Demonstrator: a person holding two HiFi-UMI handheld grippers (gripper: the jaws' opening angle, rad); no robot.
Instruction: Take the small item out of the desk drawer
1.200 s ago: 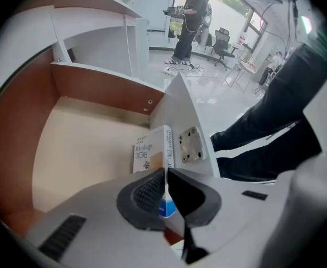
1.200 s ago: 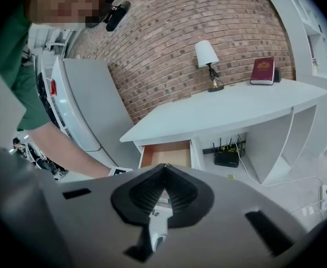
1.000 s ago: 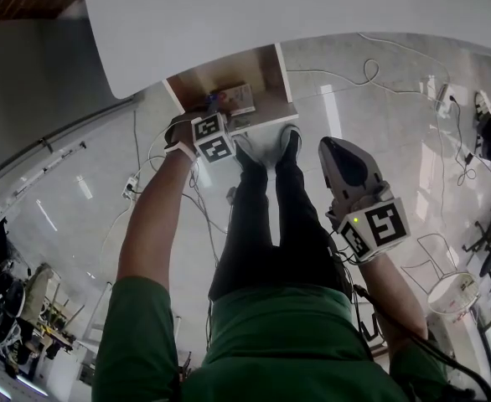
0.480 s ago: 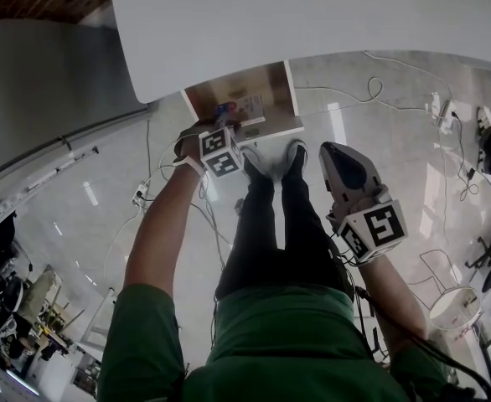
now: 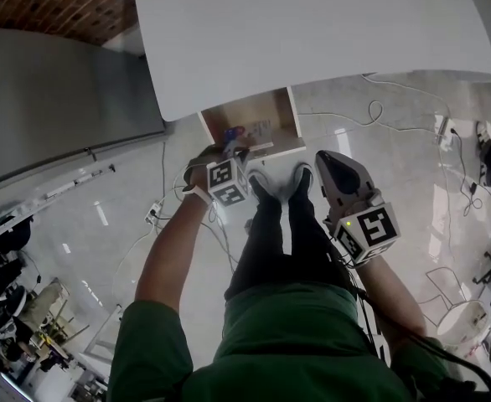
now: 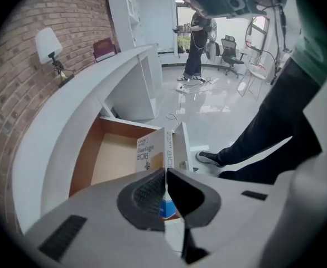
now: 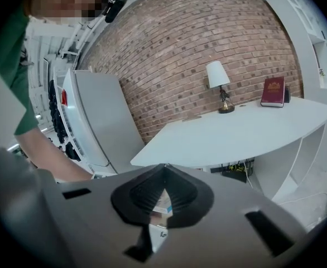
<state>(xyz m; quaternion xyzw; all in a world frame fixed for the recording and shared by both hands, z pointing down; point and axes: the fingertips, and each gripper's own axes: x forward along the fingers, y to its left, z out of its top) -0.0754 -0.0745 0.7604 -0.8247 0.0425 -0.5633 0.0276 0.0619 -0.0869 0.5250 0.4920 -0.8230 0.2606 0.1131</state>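
The open wooden drawer (image 5: 266, 111) sticks out from under the white desk top (image 5: 312, 32). My left gripper (image 5: 233, 151) is at the drawer's front left corner. In the left gripper view its jaws (image 6: 166, 172) are shut on the thin edge of a white and orange bandage box (image 6: 150, 152), which stands upright over the drawer (image 6: 110, 158). A blue part of the box shows below the pads. My right gripper (image 5: 325, 159) hangs apart to the right above the floor, shut (image 7: 163, 169) with nothing in it.
The person's legs and shoes (image 5: 275, 187) stand just in front of the drawer. A grey cabinet (image 5: 61, 90) is at the left. Cables (image 5: 371, 78) lie on the floor to the right. A lamp (image 7: 219, 77) and a red book (image 7: 273, 91) sit on the desk.
The head view has shifted, so desk and drawer sit lower in frame. My left gripper has drawn back a little from the drawer towards the person. The right gripper has held still.
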